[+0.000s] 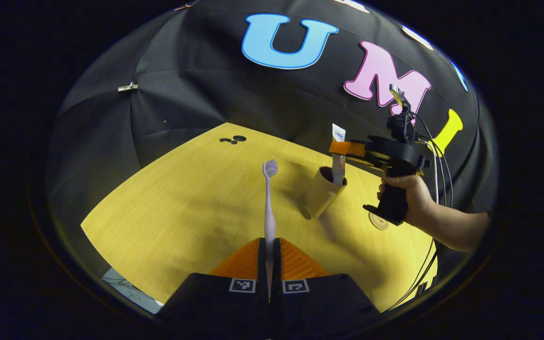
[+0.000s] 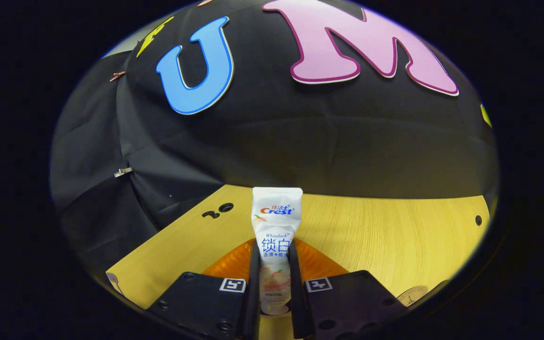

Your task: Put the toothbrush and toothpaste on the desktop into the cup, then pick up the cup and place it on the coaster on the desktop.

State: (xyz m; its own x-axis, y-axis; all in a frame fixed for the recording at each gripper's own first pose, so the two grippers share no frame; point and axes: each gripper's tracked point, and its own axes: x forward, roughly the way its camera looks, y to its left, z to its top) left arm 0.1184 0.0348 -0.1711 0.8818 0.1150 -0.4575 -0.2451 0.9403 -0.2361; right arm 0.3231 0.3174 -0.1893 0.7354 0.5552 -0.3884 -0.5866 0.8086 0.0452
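Right gripper (image 1: pixel 347 148) clamped on the toothpaste (image 2: pixel 276 236), holding it upright with its lower end in the cup (image 1: pixel 323 192); left gripper (image 1: pixel 269 250) pinched on the toothbrush (image 1: pixel 268 208) handle, bristles up, above the desktop (image 1: pixel 182 208).

Largest first: the desktop is mostly bare, only small dark holes (image 1: pixel 234 139) near the far edge. The hand (image 1: pixel 406 198) carries the right gripper in from the side above the cup, presumably to lower the tube straight in. Cup looks tilted in the left gripper view, maybe just fisheye distortion. Coaster (image 1: pixel 378 221) lies near the cup's base, just under that hand, still uncovered. Toothbrush is held vertical near the cup, probably staged to go in next. The right gripper over the rim blocks the brush's path for now; the tube itself takes up mouth space.
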